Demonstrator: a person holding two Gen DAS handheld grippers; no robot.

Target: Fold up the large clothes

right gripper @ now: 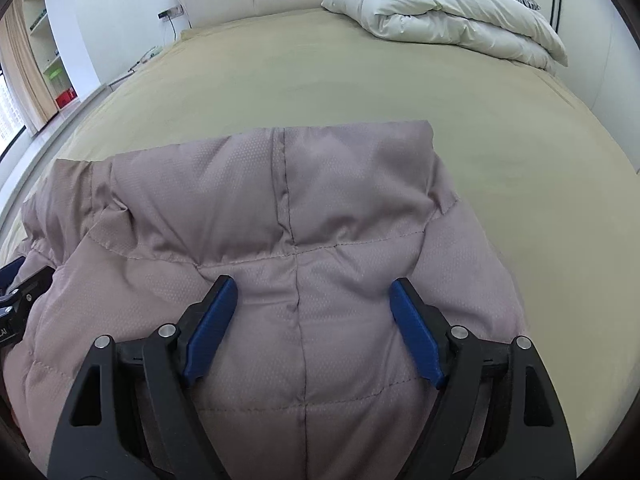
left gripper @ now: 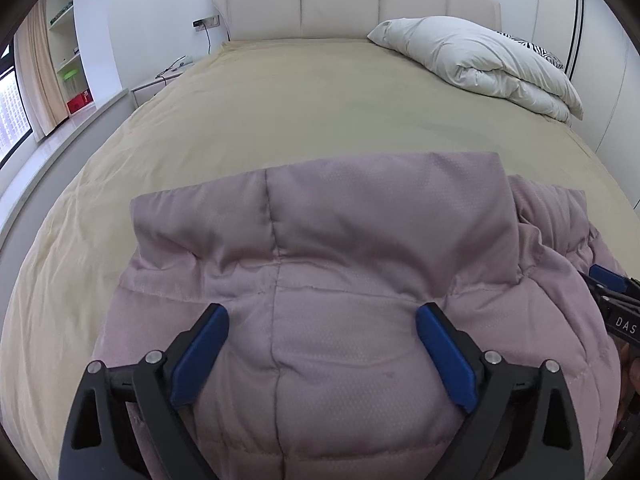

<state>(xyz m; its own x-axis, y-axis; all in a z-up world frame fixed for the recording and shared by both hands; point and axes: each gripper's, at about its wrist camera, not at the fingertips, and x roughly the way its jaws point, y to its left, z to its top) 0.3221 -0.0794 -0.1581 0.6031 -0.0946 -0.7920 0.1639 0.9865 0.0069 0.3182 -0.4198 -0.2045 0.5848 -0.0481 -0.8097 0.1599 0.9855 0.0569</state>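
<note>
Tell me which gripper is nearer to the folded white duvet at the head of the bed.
Right, probably. Both the left gripper and the right gripper are open over the jacket, far from the duvet; the duvet lies toward the right side.

Matt, quilted mauve cloth jacket (left gripper: pixel 320 264) lies on a smooth tan cloth bedspread (left gripper: pixel 280 112).

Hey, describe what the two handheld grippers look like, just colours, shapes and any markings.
Both the left gripper and right gripper share one design: angular matte black linkage arms with triangular cut-outs and round silver pivot pins, each ending in flat blue fingers. White lettering reading "DAS" marks the right gripper's black body where the left camera sees it. No cables or sleeves show.
</note>
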